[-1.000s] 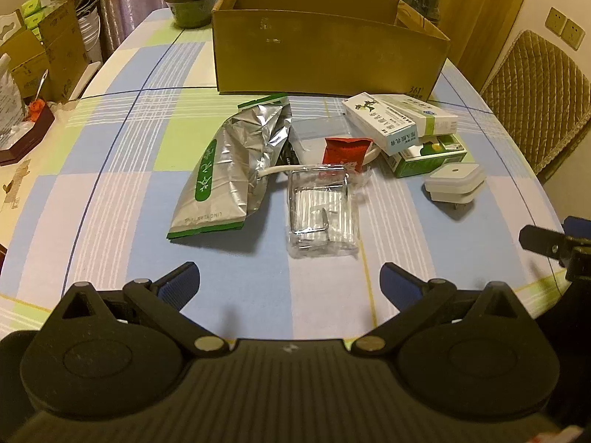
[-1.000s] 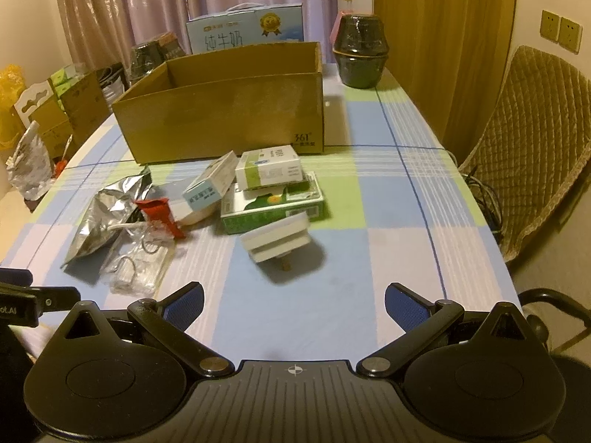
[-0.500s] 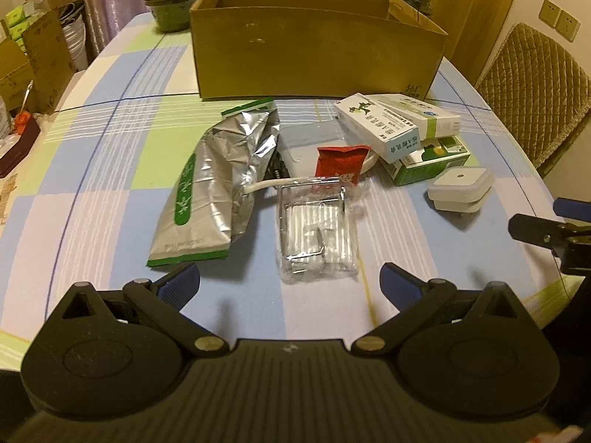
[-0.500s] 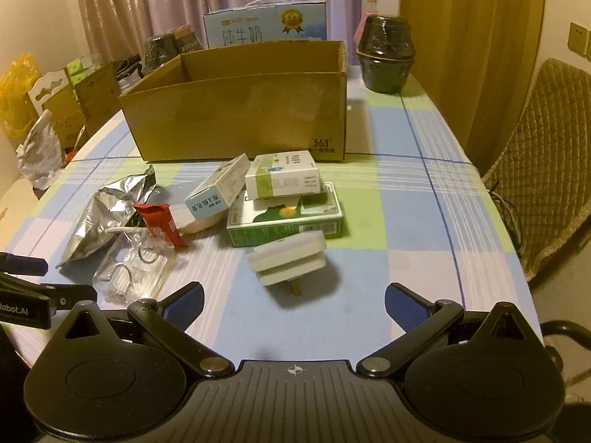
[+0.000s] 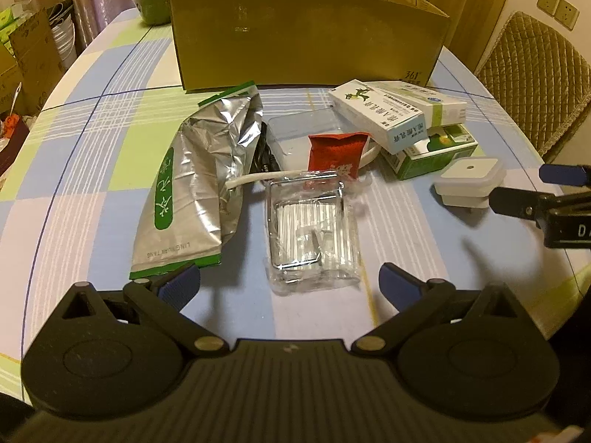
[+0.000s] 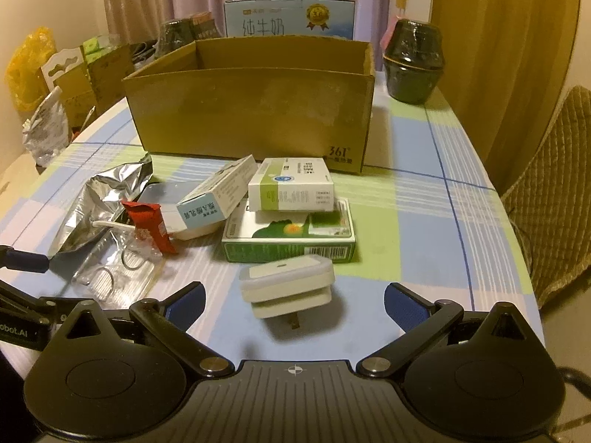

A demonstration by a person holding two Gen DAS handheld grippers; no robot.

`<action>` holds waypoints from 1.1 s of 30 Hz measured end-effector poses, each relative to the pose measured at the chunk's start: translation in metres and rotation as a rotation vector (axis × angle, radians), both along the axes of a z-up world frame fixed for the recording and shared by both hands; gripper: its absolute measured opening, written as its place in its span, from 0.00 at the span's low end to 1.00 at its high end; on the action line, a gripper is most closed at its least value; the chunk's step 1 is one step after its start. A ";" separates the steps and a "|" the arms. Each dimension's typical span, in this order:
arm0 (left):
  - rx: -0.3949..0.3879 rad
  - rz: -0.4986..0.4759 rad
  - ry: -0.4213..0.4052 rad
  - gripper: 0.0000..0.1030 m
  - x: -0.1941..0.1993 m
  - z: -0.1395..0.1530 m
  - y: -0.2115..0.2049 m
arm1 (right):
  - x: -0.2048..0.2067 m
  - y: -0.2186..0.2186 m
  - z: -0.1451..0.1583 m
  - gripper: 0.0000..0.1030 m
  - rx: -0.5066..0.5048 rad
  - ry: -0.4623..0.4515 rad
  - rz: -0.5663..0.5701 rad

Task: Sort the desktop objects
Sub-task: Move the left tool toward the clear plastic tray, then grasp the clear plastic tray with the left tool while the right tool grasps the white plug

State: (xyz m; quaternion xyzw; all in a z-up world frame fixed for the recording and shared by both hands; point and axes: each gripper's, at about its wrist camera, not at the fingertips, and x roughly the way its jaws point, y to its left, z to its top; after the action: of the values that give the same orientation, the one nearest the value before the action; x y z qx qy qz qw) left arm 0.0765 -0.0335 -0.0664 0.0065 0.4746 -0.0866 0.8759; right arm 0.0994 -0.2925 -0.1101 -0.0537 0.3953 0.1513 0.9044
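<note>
Between spread right jaws, white plug (image 6: 286, 286)

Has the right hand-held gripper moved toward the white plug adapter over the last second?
Yes. The right hand-held gripper has moved forward: in its own view the white plug adapter and cardboard box now sit closer, the adapter almost between the open fingers.

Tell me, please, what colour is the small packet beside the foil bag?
The small packet is red; the left wrist view shows it best.
</note>
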 end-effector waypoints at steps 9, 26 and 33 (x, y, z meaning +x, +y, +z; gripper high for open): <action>0.026 -0.063 -0.029 0.91 0.000 -0.001 -0.016 | 0.003 -0.005 -0.007 0.98 0.014 0.012 -0.012; -0.009 -0.042 0.016 0.68 0.018 -0.016 -0.012 | 0.011 -0.006 -0.014 0.82 0.017 0.033 0.003; -0.048 0.003 0.026 0.46 0.022 -0.018 -0.008 | 0.012 -0.006 -0.015 0.82 0.013 0.030 0.002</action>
State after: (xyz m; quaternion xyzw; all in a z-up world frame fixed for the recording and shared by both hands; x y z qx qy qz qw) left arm 0.0987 -0.0417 -0.0843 -0.0163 0.4839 -0.0967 0.8696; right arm 0.1109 -0.2983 -0.1256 -0.0460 0.4077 0.1559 0.8986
